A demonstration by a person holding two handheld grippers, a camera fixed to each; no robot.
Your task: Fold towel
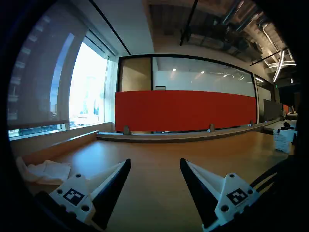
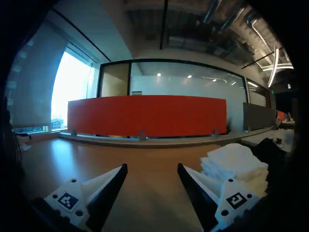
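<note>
In the left gripper view, my left gripper (image 1: 155, 161) stands open low over the wooden table (image 1: 166, 158), nothing between its fingers. A crumpled white towel (image 1: 44, 172) lies at the left, beside the left finger. In the right gripper view, my right gripper (image 2: 151, 166) is also open and holds nothing. A stack of folded white towels (image 2: 235, 164) rests on the table (image 2: 127, 162) just right of its right finger. The same stack (image 1: 282, 140) appears small at the far right of the left gripper view.
A red divider panel (image 1: 185, 110) runs along the table's far edge, with a glass wall behind it. A bright window (image 1: 87, 91) is at the left. Dark objects (image 2: 276, 150) sit beyond the folded stack.
</note>
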